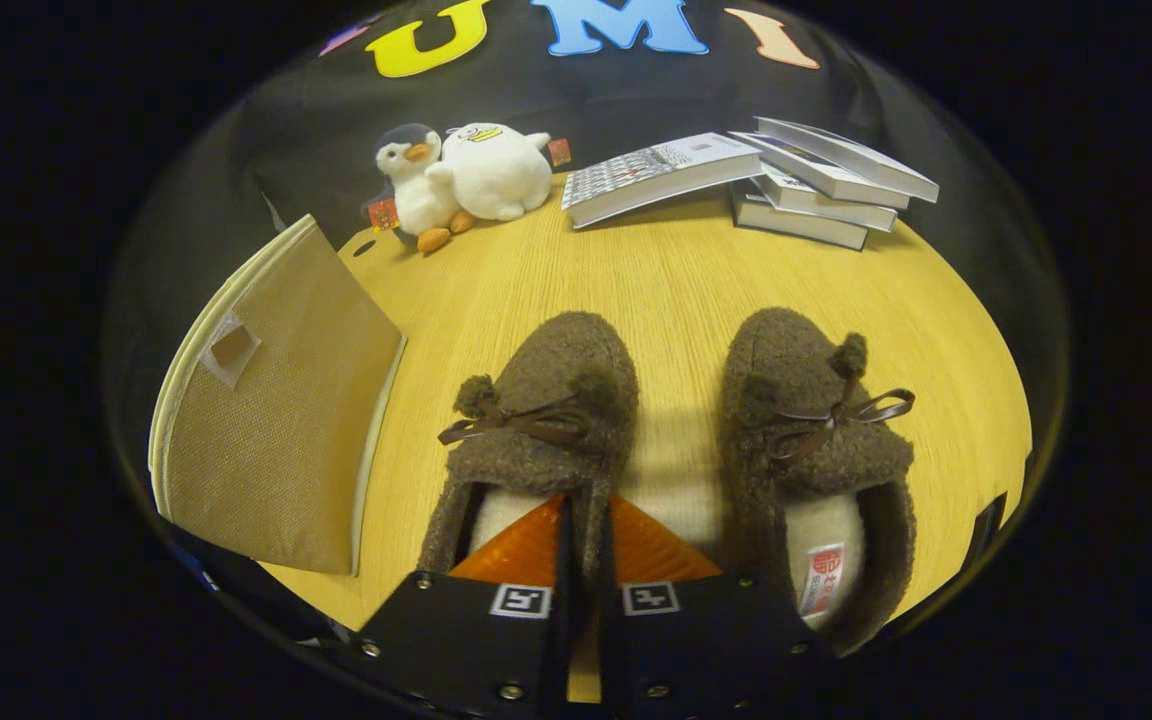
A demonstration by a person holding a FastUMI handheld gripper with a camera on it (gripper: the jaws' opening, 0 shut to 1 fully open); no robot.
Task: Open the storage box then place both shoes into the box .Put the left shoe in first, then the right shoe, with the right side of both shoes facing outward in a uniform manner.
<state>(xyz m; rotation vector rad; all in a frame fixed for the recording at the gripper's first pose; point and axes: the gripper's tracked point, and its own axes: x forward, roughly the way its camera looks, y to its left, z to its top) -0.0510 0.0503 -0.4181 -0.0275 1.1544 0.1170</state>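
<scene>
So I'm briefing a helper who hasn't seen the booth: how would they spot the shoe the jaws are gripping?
On the wooden table, two fuzzy brown slippers sit side by side, toes toward the books. Take the left slipper, nearer the beige storage box. Unlike the right slipper, its inner side wall is pinched in the gripper, jaws nearly closed.

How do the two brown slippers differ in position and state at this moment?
The left slipper has its side wall pinched between the gripper fingers, one finger inside the opening; the right slipper lies free beside them. The left slipper's lining is mostly covered by a finger; the right slipper's lining and label show openly. Both are brown, fuzzy, with ribbon bows and pompoms, toes pointing toward the books, resting on the wooden table.
</scene>
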